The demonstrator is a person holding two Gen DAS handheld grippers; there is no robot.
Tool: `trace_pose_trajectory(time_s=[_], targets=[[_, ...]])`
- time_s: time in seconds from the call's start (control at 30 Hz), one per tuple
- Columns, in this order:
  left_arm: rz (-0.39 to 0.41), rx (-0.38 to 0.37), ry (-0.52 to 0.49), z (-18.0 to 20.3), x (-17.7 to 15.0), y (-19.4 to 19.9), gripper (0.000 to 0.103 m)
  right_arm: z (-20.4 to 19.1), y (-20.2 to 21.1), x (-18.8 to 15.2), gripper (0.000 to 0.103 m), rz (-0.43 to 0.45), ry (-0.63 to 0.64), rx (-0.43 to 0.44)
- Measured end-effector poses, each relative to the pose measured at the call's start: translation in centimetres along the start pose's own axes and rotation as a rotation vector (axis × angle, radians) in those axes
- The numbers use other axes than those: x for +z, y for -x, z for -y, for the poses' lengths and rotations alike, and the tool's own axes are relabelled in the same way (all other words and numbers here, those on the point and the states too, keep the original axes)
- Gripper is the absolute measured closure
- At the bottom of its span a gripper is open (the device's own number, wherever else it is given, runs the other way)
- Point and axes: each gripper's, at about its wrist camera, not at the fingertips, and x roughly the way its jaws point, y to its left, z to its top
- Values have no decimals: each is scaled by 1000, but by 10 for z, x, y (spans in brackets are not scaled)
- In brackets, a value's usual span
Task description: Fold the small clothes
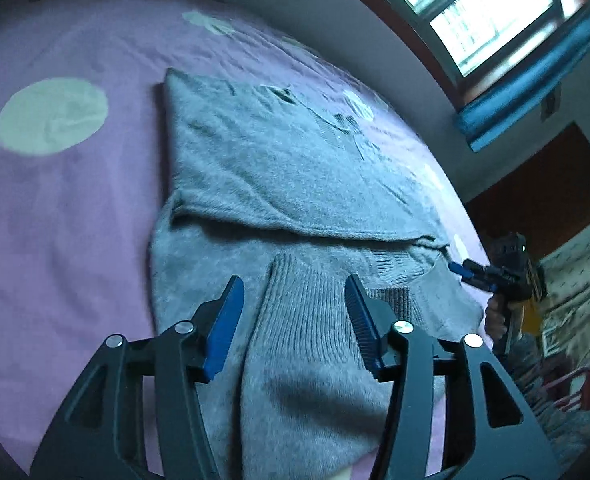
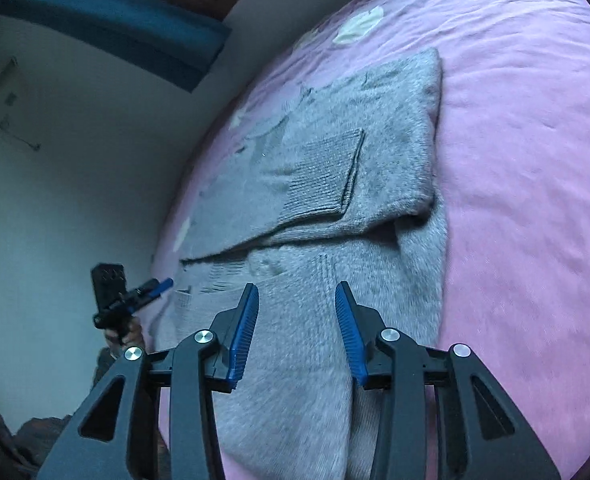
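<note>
A grey knitted sweater (image 1: 279, 168) lies partly folded on a purple bedsheet (image 1: 67, 208). Its far half is folded over, with a crease across the middle. A ribbed sleeve cuff (image 1: 303, 312) lies between the fingers of my left gripper (image 1: 293, 292), which is open just above the near part of the sweater. In the right wrist view the sweater (image 2: 335, 184) shows a ribbed cuff (image 2: 331, 168) folded on top. My right gripper (image 2: 297, 300) is open over the sweater's near half. Each gripper shows in the other's view, the right one (image 1: 461, 268) and the left one (image 2: 163, 285), at opposite sides of the sweater.
The sheet has pale round dots (image 1: 51, 116). A white wall (image 2: 75, 160) runs along the bed's far edge, with a window (image 1: 475, 12) and a blue blind (image 1: 535, 84). A red chair (image 1: 575, 384) and patterned bedding (image 1: 579, 292) stand beside the bed.
</note>
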Motion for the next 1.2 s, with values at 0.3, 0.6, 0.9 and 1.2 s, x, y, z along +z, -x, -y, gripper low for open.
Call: trace_pose_trajectory(time_s=[0.3, 0.6, 0.9, 1.2], targets=[[-117, 20, -111, 8, 3, -24, 48, -1, -3, -5, 62, -50, 64, -7], [-137, 126, -209, 20, 2, -32, 76, -19, -15, -6, 85, -68, 195, -134], [-88, 189, -234, 31, -3, -19, 99, -31, 6, -11, 97, 18, 236, -189], [62, 214, -218, 43, 11, 22, 99, -55, 31, 3, 98, 117, 265, -188]])
